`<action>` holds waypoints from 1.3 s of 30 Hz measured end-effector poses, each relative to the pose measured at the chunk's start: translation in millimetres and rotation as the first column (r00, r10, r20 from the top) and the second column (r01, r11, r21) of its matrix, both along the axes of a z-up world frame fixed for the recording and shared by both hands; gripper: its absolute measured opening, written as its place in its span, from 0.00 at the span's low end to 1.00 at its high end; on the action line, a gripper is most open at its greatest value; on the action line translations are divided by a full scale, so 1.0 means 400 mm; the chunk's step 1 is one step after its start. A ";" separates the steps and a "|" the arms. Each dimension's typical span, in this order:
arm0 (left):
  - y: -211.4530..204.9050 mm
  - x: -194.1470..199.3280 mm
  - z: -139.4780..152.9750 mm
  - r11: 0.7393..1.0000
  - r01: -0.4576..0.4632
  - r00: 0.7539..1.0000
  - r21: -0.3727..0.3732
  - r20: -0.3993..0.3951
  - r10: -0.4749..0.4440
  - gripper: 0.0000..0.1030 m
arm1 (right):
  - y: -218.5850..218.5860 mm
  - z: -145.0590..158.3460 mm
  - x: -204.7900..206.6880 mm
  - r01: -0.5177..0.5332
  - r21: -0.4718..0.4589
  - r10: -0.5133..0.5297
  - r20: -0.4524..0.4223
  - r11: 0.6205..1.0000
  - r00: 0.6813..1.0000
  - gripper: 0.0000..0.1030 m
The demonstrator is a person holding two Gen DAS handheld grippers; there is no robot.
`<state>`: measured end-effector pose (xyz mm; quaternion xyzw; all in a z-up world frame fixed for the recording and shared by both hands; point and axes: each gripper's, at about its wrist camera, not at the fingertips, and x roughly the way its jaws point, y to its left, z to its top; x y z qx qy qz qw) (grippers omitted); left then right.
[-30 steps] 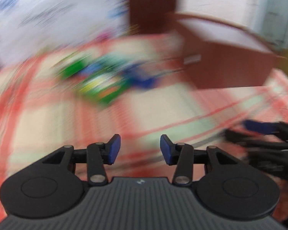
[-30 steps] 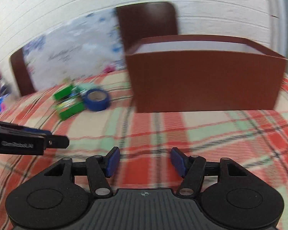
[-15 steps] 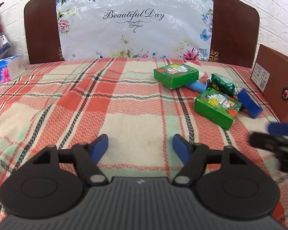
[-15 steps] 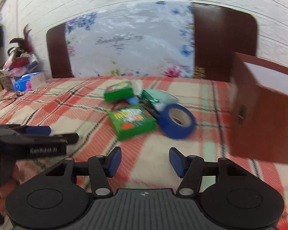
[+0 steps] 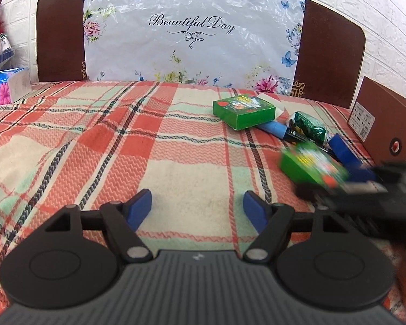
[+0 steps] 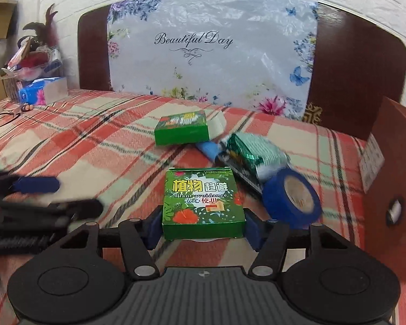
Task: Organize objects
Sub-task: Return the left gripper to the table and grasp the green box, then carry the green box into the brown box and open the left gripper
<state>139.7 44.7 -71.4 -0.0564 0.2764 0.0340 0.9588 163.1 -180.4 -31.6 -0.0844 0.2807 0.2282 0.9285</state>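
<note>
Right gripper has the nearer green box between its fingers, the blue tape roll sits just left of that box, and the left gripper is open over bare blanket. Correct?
Not quite. In the right wrist view the blue tape roll sits just right of the green box between the right gripper fingers. The left gripper is open over bare blanket.

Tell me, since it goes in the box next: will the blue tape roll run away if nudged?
Probably. The blue tape roll stands tilted on its edge on the blanket, so a sideways nudge could roll or topple it. The woven cloth looks rough enough to slow it soon.
</note>
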 end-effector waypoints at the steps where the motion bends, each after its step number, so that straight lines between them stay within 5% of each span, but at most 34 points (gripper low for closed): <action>1: -0.001 0.000 0.001 1.000 0.000 1.000 0.001 0.000 0.000 0.73 | -0.018 -0.001 -0.027 0.009 0.005 -0.009 -0.001 1.000 1.000 0.57; 10: -0.032 0.001 0.015 0.998 0.006 0.999 0.066 -0.049 -0.002 0.74 | -0.150 -0.015 -0.288 0.134 0.014 -0.134 0.026 0.991 0.991 0.59; 13: -0.055 -0.015 0.065 0.998 0.031 0.987 -0.046 -0.157 -0.038 0.62 | -0.154 -0.012 -0.288 0.137 0.011 -0.137 0.027 0.991 0.990 0.62; 17: -0.131 -0.068 0.127 0.949 0.165 0.940 -0.270 -0.249 -0.234 0.59 | -0.163 -0.011 -0.275 0.146 0.028 -0.146 0.009 0.989 0.989 0.66; 22: -0.246 -0.069 0.097 0.925 0.239 0.866 -0.297 -0.367 -0.341 0.59 | -0.170 -0.014 -0.281 0.130 0.032 -0.130 0.007 0.991 0.991 0.66; 25: -0.273 -0.074 0.084 0.927 0.259 0.876 -0.270 -0.339 -0.344 0.54 | -0.179 -0.016 -0.286 0.114 0.039 -0.114 0.005 0.993 0.993 0.56; 26: -0.282 -0.069 0.084 0.912 0.286 0.866 -0.294 -0.328 -0.377 0.34 | -0.180 -0.016 -0.285 0.115 0.044 -0.115 0.002 0.992 0.993 0.55; 31: -0.331 -0.054 0.144 0.908 0.323 0.860 -0.267 -0.318 -0.400 0.30 | -0.220 0.014 -0.285 0.178 0.128 -0.186 0.054 0.976 0.981 0.55; 35: -0.401 -0.044 0.267 0.884 0.424 0.868 -0.198 -0.190 -0.459 0.29 | -0.260 0.094 -0.272 0.235 0.159 -0.268 0.233 0.959 0.935 0.55; 39: -0.482 0.020 0.351 0.861 0.492 0.860 -0.129 -0.084 -0.503 0.29 | -0.314 0.157 -0.183 0.293 0.188 -0.340 0.321 0.938 0.884 0.56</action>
